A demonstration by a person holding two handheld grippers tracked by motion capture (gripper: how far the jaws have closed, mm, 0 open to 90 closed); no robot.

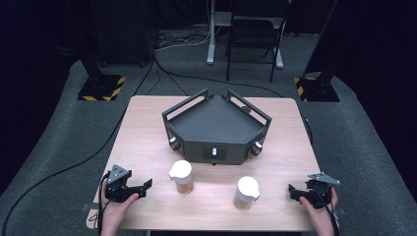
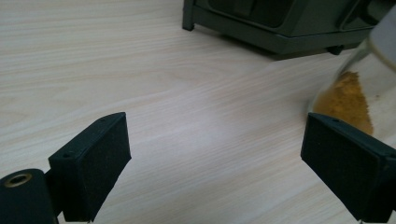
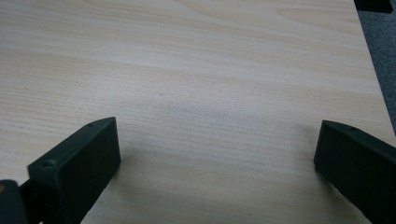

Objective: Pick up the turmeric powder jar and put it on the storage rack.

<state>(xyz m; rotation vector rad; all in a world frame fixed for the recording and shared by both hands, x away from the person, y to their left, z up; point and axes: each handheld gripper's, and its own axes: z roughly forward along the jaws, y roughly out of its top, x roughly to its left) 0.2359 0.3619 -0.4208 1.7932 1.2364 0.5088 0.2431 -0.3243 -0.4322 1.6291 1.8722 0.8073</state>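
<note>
Two clear jars with white spouted lids and brown powder inside stand on the wooden table (image 1: 147, 142): the left jar (image 1: 182, 177) and the right jar (image 1: 246, 192). My left gripper (image 1: 145, 189) lies near the front left edge, held by a hand and pointing right toward the left jar, a short way from it. In the left gripper view the left gripper (image 2: 215, 135) is open over bare wood, with the left jar (image 2: 348, 95) just beyond its right jaw. My right gripper (image 1: 293, 192) rests at the front right, pointing left. It (image 3: 217, 140) is open with nothing between its jaws.
A dark, angular tray (image 1: 216, 123) with raised rail handles and knobs on its front stands at the table's middle back; its base (image 2: 280, 28) shows in the left gripper view. Cables trail over the grey floor, and a chair (image 1: 253, 34) stands behind the table.
</note>
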